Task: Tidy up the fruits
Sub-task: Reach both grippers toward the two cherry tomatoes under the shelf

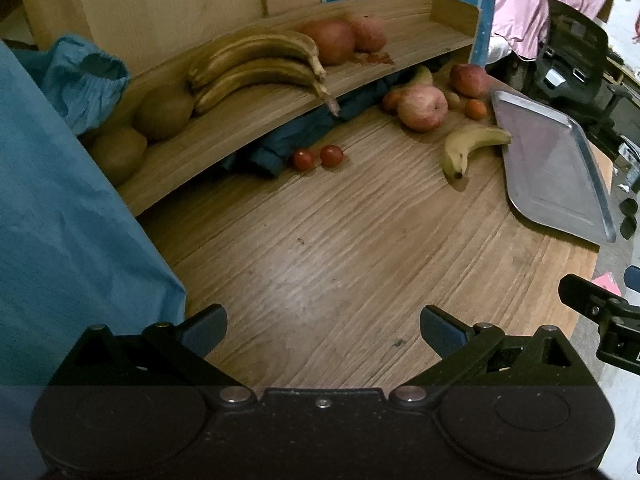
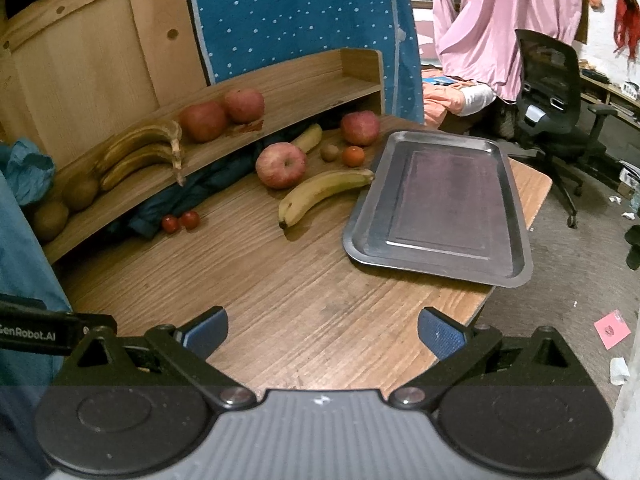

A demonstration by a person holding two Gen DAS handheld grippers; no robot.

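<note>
Fruits lie in two groups on the wooden table. On the shelf sit two kiwis, brown bananas and two apples. On the tabletop lie two cherry tomatoes, a yellow banana, an apple and smaller fruit behind it, all just left of the bare metal tray. The left gripper and right gripper hover over the near table edge, fingers spread wide, holding nothing.
</note>
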